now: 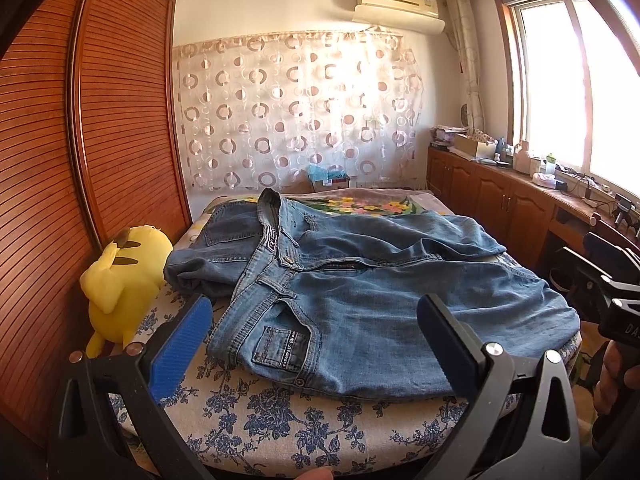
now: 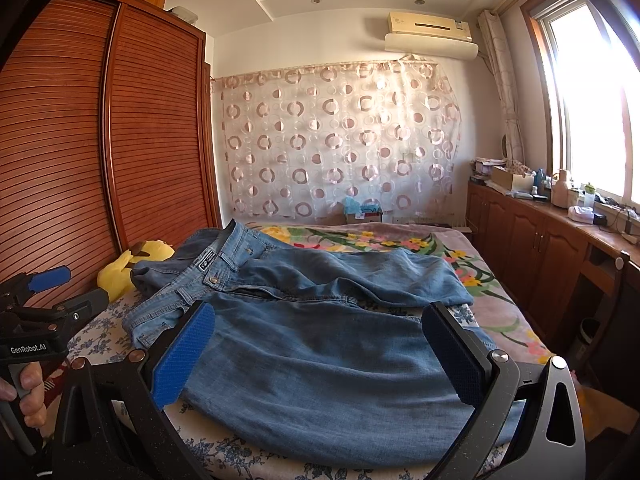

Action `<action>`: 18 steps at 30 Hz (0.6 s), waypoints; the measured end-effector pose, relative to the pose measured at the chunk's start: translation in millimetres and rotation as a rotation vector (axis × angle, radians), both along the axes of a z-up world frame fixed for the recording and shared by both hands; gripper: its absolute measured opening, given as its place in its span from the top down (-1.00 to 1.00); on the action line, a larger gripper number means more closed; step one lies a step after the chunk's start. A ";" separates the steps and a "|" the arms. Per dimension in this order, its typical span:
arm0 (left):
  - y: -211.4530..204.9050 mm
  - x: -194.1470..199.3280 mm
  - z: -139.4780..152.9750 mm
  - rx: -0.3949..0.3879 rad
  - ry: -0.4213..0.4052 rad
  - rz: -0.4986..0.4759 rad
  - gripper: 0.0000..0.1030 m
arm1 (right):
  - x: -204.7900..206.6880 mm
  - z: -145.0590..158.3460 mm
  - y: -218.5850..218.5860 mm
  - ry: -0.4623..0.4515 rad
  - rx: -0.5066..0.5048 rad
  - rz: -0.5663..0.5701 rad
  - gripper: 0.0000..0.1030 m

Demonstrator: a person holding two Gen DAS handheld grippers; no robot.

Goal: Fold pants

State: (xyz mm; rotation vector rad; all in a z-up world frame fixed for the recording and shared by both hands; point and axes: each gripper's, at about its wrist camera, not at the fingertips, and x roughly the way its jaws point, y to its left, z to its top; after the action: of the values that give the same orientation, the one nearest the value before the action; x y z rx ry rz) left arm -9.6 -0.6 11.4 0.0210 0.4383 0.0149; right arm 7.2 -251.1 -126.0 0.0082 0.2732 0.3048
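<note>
A: While the faded blue denim pants (image 1: 360,300) lie spread across the floral-print bed (image 1: 280,420), waistband toward the yellow plush toy (image 1: 120,280) on the left and legs running right, I log no clean fold yet. One leg looks loosely lapped over the other; that is a judgement only.

B: So nearly the whole task is left?

A: I judge so: legs to align, then fold over.

B: Fingers, left to right?

A: Left gripper (image 1: 316,344): blue-padded fingers (image 1: 180,352) spread wide, holding nothing, poised near the waist end. Right gripper (image 2: 320,356): fingers (image 2: 182,356) equally wide apart, empty, poised over the leg; contact with denim cannot be told.
</note>
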 end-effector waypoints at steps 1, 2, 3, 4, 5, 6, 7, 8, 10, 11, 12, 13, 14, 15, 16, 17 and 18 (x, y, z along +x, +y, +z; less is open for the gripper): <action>0.1 0.0 -0.1 0.000 -0.001 0.000 -0.99 | 0.1 -0.1 -0.1 0.001 0.000 0.000 -1.00; 0.3 -0.1 0.6 0.000 -0.001 0.000 -0.99 | -0.1 0.1 0.0 0.001 0.000 -0.001 -1.00; 0.2 -0.1 0.1 0.000 0.000 -0.001 -0.99 | -0.3 0.0 0.2 0.000 0.000 -0.001 -1.00; 0.2 -0.1 0.0 0.000 0.000 0.000 -0.99 | -0.4 0.1 0.2 -0.001 0.000 -0.001 -1.00; 0.3 -0.2 0.8 0.001 -0.001 0.001 -0.99 | -0.5 0.1 0.1 -0.002 0.000 -0.001 -1.00; 0.1 -0.9 1.2 0.003 -0.003 0.003 -0.99 | -0.2 0.1 0.3 -0.002 0.000 -0.001 -1.00; -0.3 -1.4 2.0 0.009 -0.006 0.006 -0.99 | -0.2 0.2 0.4 -0.002 0.000 -0.001 -1.00; -1.1 -2.1 3.1 0.014 -0.009 0.006 -0.99 | -0.5 0.3 0.5 -0.002 0.000 0.000 -1.00; -1.8 -3.1 4.6 0.014 -0.012 0.002 -0.99 | -0.9 0.4 0.7 -0.001 0.000 0.000 -1.00; -1.7 -3.2 5.8 0.012 -0.012 0.001 -0.99 | -1.6 0.8 0.9 -0.001 0.000 0.001 -1.00; -1.4 -3.3 5.8 0.011 -0.013 0.001 -0.99 | -1.7 0.9 1.0 -0.001 0.000 0.001 -1.00; -1.4 -3.3 6.3 0.012 -0.014 0.001 -0.99 | -1.9 1.1 1.1 -0.002 -0.001 0.002 -1.00; -1.3 -3.1 6.9 0.013 -0.014 0.001 -0.99 | -2.0 1.3 1.2 -0.003 -0.002 0.002 -1.00; -1.0 -3.4 6.0 0.011 -0.014 0.001 -0.99 | -2.1 1.3 1.1 -0.003 -0.002 0.002 -1.00; -1.0 -3.2 6.3 0.010 -0.014 0.000 -0.99 | -2.1 1.4 1.1 -0.003 -0.001 0.002 -1.00; -1.0 -3.1 7.1 0.010 -0.014 0.000 -0.99 | -2.2 1.3 1.2 -0.002 -0.002 0.001 -1.00; -1.4 -3.2 6.2 0.011 -0.013 0.000 -0.99 | -2.3 1.3 1.2 -0.003 -0.001 0.002 -1.00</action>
State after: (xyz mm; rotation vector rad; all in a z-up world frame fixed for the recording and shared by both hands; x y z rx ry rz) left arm -12.8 -2.0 17.6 0.0317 0.4247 0.0176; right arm 4.9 -249.9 -124.7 0.0063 0.2706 0.3061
